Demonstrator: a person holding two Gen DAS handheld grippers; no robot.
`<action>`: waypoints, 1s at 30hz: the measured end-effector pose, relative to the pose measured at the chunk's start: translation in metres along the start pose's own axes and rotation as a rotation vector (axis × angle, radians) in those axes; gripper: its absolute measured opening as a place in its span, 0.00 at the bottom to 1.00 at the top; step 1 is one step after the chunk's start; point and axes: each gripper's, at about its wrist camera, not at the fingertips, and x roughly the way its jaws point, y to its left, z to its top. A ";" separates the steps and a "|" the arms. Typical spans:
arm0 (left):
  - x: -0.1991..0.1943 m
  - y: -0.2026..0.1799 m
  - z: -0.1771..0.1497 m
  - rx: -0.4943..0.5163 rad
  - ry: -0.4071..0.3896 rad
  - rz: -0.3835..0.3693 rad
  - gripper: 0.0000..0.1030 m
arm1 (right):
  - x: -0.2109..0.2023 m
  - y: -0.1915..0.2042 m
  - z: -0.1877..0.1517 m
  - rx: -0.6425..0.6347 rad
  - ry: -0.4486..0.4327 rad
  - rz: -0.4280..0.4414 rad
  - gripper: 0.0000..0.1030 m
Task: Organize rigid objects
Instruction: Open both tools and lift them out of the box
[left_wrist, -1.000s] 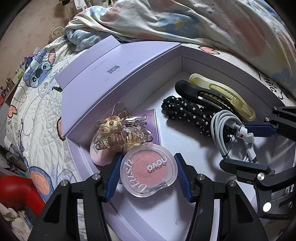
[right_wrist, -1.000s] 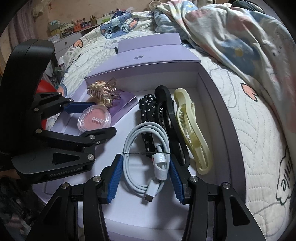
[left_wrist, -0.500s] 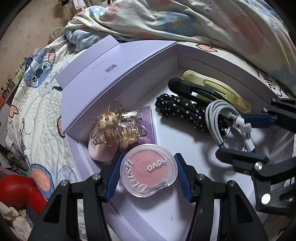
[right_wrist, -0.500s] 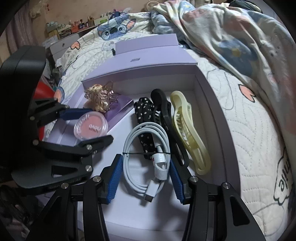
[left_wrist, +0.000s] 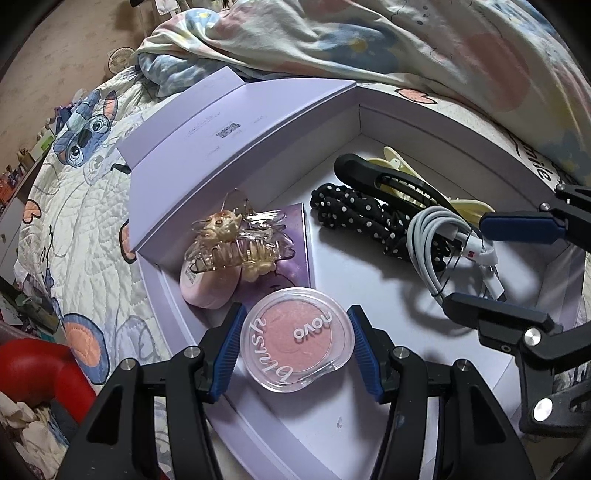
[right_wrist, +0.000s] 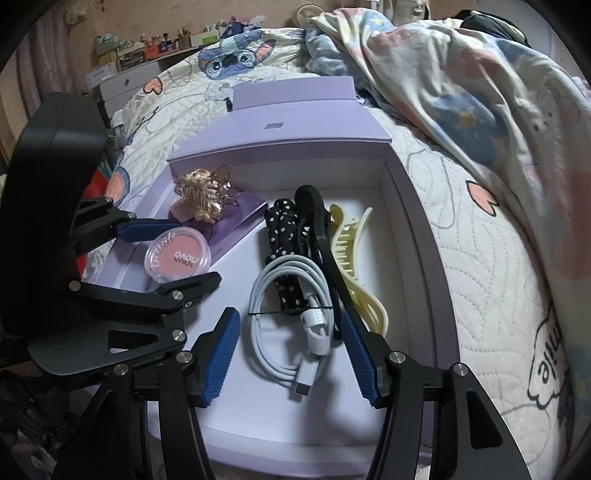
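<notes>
On the quilted bed (right_wrist: 480, 266) sits the lilac box (right_wrist: 417, 221), and we judge ourselves mid-placement: our left gripper (left_wrist: 293, 347) brackets the blush compact (left_wrist: 295, 338) low over the box floor, our right gripper (right_wrist: 290, 349) flanks the coiled white cable (right_wrist: 284, 317). Whether either gripper's pads truly pinch we cannot tell, so next we should lower, then widen them. Yellow clip (right_wrist: 351, 251) lies partly hidden under the black clip (right_wrist: 317, 229).

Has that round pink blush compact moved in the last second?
Yes. In the right wrist view the blush compact has drifted left, away from the white cable and toward the box's left wall.
</notes>
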 end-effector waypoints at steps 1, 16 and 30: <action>0.000 -0.001 0.000 -0.001 0.005 -0.002 0.54 | -0.002 0.000 0.000 0.000 -0.002 0.000 0.56; -0.029 0.003 0.001 -0.063 -0.044 -0.020 0.72 | -0.039 -0.003 -0.004 0.008 -0.056 -0.065 0.63; -0.083 0.016 0.002 -0.149 -0.140 0.009 0.79 | -0.088 0.000 0.000 0.019 -0.154 -0.115 0.79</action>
